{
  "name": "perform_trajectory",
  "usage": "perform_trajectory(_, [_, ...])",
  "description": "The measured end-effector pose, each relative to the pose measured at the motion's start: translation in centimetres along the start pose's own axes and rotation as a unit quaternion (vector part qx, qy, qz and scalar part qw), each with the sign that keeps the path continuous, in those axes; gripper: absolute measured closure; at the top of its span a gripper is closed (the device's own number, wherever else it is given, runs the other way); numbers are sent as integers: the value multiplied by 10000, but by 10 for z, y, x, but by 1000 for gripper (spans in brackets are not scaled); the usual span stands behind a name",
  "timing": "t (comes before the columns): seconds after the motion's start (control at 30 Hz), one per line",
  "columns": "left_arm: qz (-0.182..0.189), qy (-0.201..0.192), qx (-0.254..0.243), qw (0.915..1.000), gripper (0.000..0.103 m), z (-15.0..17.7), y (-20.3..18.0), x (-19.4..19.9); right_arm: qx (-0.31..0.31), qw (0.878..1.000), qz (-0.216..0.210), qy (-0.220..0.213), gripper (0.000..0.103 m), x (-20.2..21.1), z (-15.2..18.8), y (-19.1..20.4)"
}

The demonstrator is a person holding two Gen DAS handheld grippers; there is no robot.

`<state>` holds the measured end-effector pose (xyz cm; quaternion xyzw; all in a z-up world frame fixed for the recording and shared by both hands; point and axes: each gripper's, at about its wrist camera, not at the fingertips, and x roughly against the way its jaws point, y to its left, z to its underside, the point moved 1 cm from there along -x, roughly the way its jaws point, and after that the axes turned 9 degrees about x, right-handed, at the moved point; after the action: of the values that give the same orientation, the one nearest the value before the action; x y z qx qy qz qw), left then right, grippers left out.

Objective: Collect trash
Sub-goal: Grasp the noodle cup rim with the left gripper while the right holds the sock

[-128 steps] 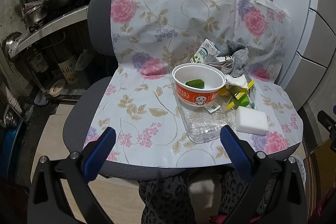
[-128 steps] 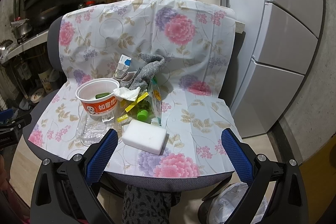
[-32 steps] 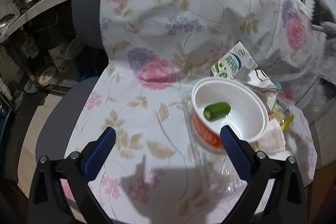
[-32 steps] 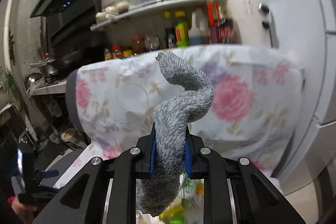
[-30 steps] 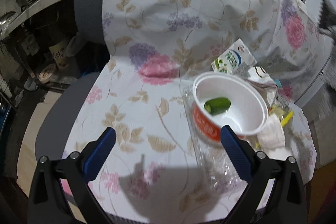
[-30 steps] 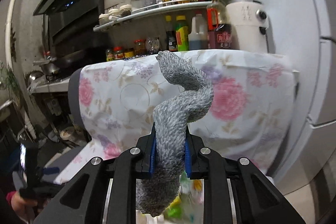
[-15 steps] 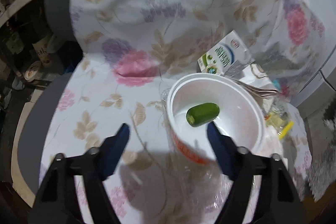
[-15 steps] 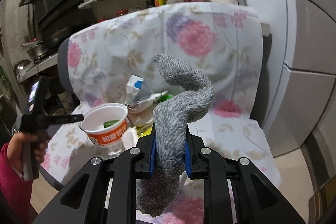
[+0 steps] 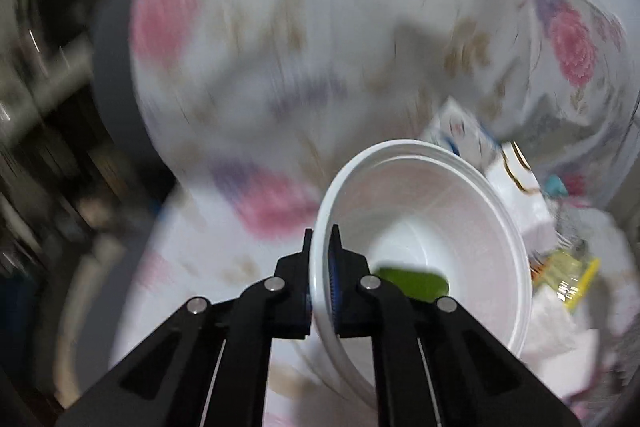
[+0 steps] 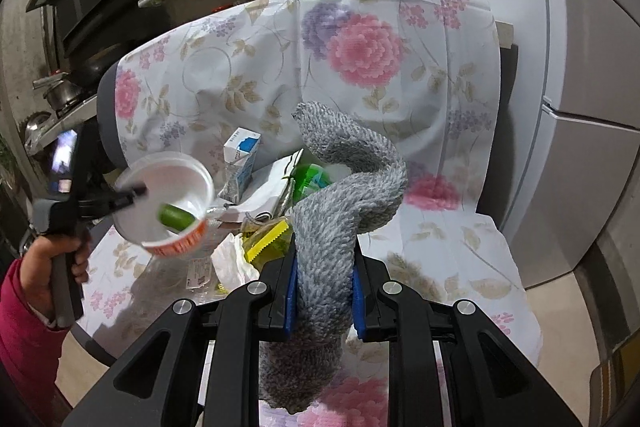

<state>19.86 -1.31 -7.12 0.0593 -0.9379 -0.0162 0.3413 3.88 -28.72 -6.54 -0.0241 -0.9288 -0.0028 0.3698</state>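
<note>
Two tongs are busy. Your left tongs (image 9: 320, 259), low centre of the left wrist view, have just been closing and now pinch the near rim of the white paper bowl (image 9: 424, 243), which tilts with a green vegetable piece (image 9: 412, 281) inside. Your right tongs (image 10: 323, 293) clench a grey knitted cloth (image 10: 344, 195) at the frame's centre. Remaining trash, including a milk carton (image 10: 240, 163), lies on the flowered chair cover (image 10: 440, 227).
</note>
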Motion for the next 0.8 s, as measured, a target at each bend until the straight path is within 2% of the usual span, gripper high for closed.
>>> perform_trajectory(0.07, [-536, -512, -639, 9952, 98, -1, -15, 14, -20, 10000, -6, 26, 80, -2, 1, -1])
perform_trajectory(0.1, [-722, -625, -898, 9914, 99, 1, -22, 17, -29, 10000, -19, 48, 80, -3, 2, -1])
perform_trajectory(0.13, [-669, -656, -1059, 9900, 98, 2, -29, 18, -40, 10000, -31, 59, 80, -4, 2, -1])
perform_trajectory(0.2, [9, -462, -938, 9945, 97, 2, -33, 26, -54, 10000, -44, 60, 80, -4, 3, 0])
perform_trajectory(0.23, [191, -368, -804, 9959, 99, 1, -32, 27, -51, 10000, -38, 61, 80, -4, 3, 0])
perform_trajectory(0.27, [207, -366, -729, 9964, 98, 0, -30, 29, -42, 10000, -39, 59, 80, -3, 3, 0])
perform_trajectory(0.3, [50, -477, -761, 9959, 98, 0, -30, 31, -33, 10000, -41, 63, 80, -4, 3, 0])
perform_trajectory(0.37, [-515, -694, -998, 9913, 99, 0, -34, 32, -14, 10000, -12, 59, 80, -3, 3, 0])
perform_trajectory(0.43, [-1334, -1145, -1503, 9729, 99, 5, -43, 34, -24, 10000, -2, 57, 80, -2, 4, -2])
perform_trajectory(0.5, [-1935, -1590, -2024, 9467, 99, 12, -49, 36, -69, 10000, -9, 61, 80, -3, 6, -3])
perform_trajectory(0.57, [-2252, -1872, -2415, 9252, 99, 19, -58, 38, -96, 9999, -19, 64, 80, -3, 7, -4])
perform_trajectory(0.6, [-2371, -1978, -2715, 9115, 99, 26, -65, 36, -108, 9999, -23, 63, 80, -2, 7, -4])
perform_trajectory(0.63, [-2396, -1983, -2975, 9026, 99, 33, -72, 34, -119, 9999, -35, 58, 80, -2, 7, -4])
perform_trajectory(0.67, [-2319, -1905, -3176, 8995, 99, 40, -78, 30, -123, 9999, -38, 55, 80, -1, 7, -3])
perform_trajectory(0.7, [-2227, -1790, -3262, 9011, 98, 41, -82, 27, -120, 9999, -32, 45, 80, 1, 7, -3])
perform_trajectory(0.73, [-2080, -1634, -3291, 9065, 97, 45, -84, 24, -113, 9999, -25, 38, 80, 2, 7, -3])
perform_trajectory(0.8, [-1361, -1113, -3002, 9375, 89, 43, -86, 22, -100, 9999, 8, 33, 79, 5, 7, -5])
